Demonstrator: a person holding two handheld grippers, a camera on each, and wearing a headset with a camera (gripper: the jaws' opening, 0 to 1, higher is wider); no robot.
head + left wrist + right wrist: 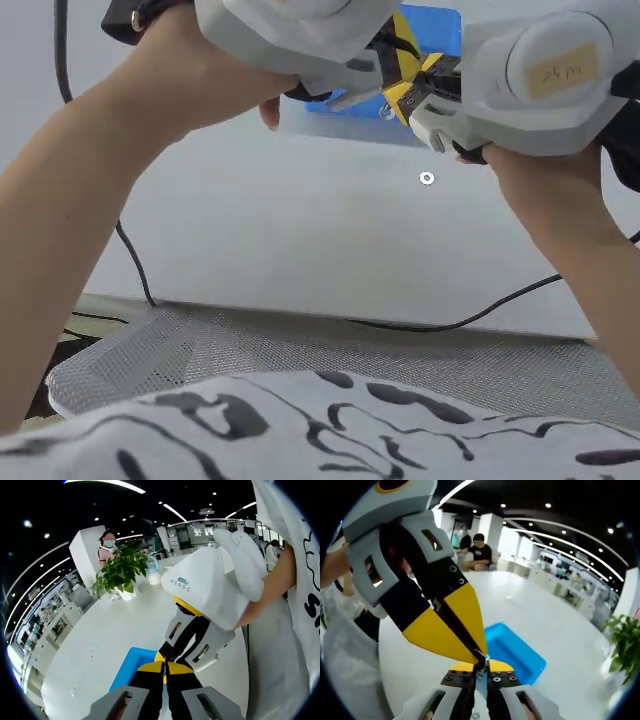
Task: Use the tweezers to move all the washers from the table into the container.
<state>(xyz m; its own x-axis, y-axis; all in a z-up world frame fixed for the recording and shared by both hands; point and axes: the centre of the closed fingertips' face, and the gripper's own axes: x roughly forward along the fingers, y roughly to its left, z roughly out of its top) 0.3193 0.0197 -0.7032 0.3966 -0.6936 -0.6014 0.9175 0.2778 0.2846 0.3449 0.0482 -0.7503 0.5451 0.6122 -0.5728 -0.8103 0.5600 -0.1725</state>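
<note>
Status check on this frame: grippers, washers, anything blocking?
Left gripper and right gripper both shut, tips meeting above blue container. One washer on table, near container. Nothing blocking it.

Our left gripper and right gripper have white shells, black fingers tipped yellow, small screws. A tan handwritten label marks one; our garment is white with black squiggles.

1 washer lies on the table, nearer the person than the container and apart from it. Left gripper and right gripper meet tip to tip above the container. A cable crosses the table's near edge.
</note>
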